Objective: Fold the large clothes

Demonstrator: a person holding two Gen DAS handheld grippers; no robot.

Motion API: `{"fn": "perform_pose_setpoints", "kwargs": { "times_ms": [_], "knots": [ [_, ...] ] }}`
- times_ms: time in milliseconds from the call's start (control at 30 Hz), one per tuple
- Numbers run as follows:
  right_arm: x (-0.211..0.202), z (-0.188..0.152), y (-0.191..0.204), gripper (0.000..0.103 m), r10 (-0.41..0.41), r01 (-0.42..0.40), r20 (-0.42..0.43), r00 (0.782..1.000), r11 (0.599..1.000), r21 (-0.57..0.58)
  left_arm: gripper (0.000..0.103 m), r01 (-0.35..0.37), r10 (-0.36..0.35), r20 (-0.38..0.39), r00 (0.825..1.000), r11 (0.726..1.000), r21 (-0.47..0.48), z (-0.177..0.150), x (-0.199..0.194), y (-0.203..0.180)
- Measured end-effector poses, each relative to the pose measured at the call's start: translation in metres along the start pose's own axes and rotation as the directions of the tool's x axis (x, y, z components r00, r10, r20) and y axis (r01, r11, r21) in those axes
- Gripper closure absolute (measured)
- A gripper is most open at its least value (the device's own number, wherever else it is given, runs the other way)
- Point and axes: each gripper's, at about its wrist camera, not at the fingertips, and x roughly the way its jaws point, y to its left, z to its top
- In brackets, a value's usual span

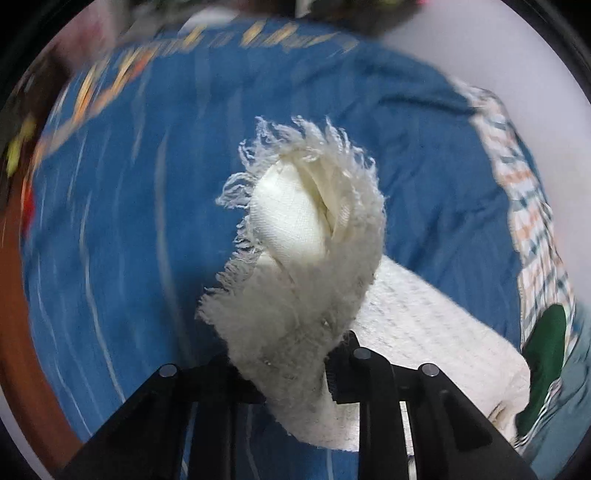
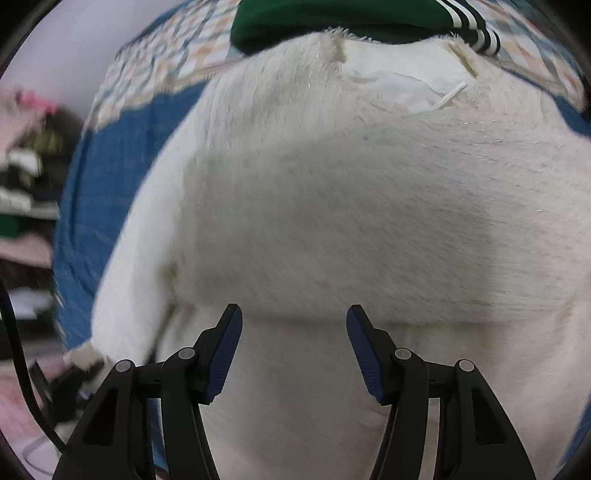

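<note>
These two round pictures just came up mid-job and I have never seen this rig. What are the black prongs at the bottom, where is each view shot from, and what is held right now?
There is no robot arm here: a person carries a pair of hand-held tongs in each hand, and each has a wide-angle camera looking forward along its two fingers. That is why the pictures are round and bent.

The left wrist view shows the left tongs shut on the frayed edge of a cream-white garment, bunched up in front of the lens. Below it lies a blue bedspread with a checked border.

The right wrist view shows the right tongs open, holding nothing, over the broad body of the same white garment, spread on the blue cover. A dark green garment with white stripes lies beyond it.
</note>
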Motion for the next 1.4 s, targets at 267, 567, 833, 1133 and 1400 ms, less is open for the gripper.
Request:
{"fn": "perform_pose_setpoints", "kwargs": {
  "times_ms": [267,567,833,1133,1400],
  "knots": [
    [0.085,0.035,0.039,0.065,0.059,-0.051,-0.087,0.995,0.994,0.094,0.087,-0.012,-0.053,0.171,0.984,0.934,0.357,0.047,-0.045,-0.073],
    [0.021,0.015,0.061,0.015,-0.398,0.401,0.054,0.916,0.905,-0.144,0.088,-0.151,-0.083,0.339,0.937,0.778,0.61,-0.02,-0.079,-0.178],
    [-0.007,0.009,0.001,0.015,-0.397,0.4,0.047,0.916,0.915,-0.061,0.088,-0.148,-0.133,0.324,0.937,0.687,0.711,-0.117,-0.108,-0.236],
    [-0.069,0.023,-0.148,0.015,-0.296,0.292,0.028,0.955,0.951,0.103,0.088,0.001,-0.179,0.127,0.976,0.584,0.811,-0.288,-0.121,-0.34],
    [-0.121,0.015,-0.319,0.015,-0.289,0.281,-0.001,0.957,0.931,0.234,0.085,0.106,-0.089,-0.073,0.993,0.444,0.89,-0.448,-0.052,-0.423]
  ]
}}
